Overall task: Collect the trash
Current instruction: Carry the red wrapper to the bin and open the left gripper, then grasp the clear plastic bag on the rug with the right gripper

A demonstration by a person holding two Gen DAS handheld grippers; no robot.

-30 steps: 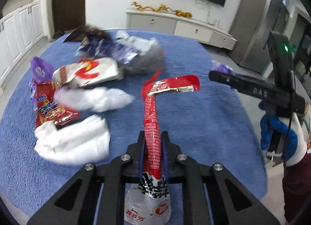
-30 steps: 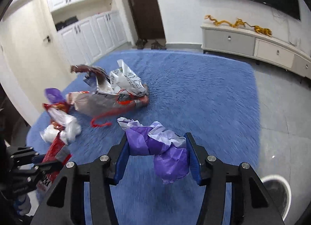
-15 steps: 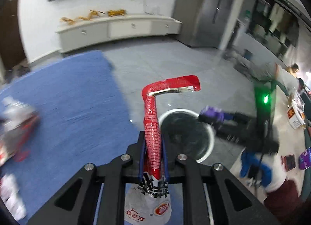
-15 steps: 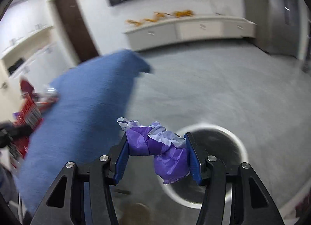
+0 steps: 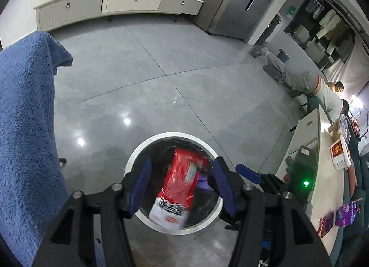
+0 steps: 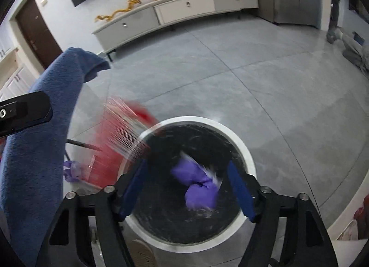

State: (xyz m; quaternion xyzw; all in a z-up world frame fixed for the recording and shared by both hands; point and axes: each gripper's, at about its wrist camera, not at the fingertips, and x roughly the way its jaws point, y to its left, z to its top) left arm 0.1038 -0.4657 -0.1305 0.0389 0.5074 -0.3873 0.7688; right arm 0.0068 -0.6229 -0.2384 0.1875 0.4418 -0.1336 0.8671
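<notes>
Both grippers hang over the round white-rimmed bin with the black liner (image 6: 248,158), which stands on the grey tiled floor (image 5: 161,77) just beside the hanging edge of the fluffy blue cloth (image 5: 25,128). The left gripper (image 5: 182,188) has just been opening: its blue pads stand clear of the long red-and-white crinkled snack wrapper (image 5: 178,188), which is loose between them and blurred above the bin's mouth. The right gripper (image 6: 188,190) has likewise just been opening, and the crumpled purple plastic wrapper with white paper (image 6: 198,184) is free between its pads, over the dark inside of the bin.

The purple piece looks well centred over the bin, so I judge it safe. The red wrapper is the risk. In the right wrist view it shows as a red streak (image 6: 120,137) at the bin's rim on the side toward the blue cloth, with part of it outside the white ring. It is long, light and flat, so it could catch the rim, tip over it and slide to the floor beside the bin. A small purple scrap (image 6: 71,172) already lies near the bin on that side, and I cannot tell whether it is on the floor. The two grippers are also close together above the bin; pulling away carelessly could knock them together or brush a falling piece aside.
</notes>
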